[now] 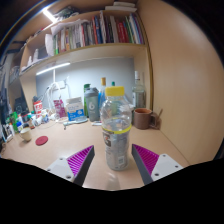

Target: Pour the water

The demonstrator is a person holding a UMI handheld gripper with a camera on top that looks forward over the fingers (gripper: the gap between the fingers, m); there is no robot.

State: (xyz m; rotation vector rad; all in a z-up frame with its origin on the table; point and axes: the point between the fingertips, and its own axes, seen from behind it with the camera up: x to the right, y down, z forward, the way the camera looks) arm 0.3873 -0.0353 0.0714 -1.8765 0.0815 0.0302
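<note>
Gripper view. A pale wooden bench (60,158) spans the scene, backed by a wall with a lit shelf of books (95,35) high on the far side. Clutter of small bottles and containers (30,118) lines the far left of the bench, with a red disc (41,140) lying nearer. A brown mug (142,118) stands to the far right, near the wall. The clear water bottle (116,128) (yellow cap, upright, resting on the bench) stands between the two fingers of the gripper (113,160). The jaws are released: the purple pads (146,158) flank the bottle's base with a gap visible at either side, neither pad pressing on it
</note>
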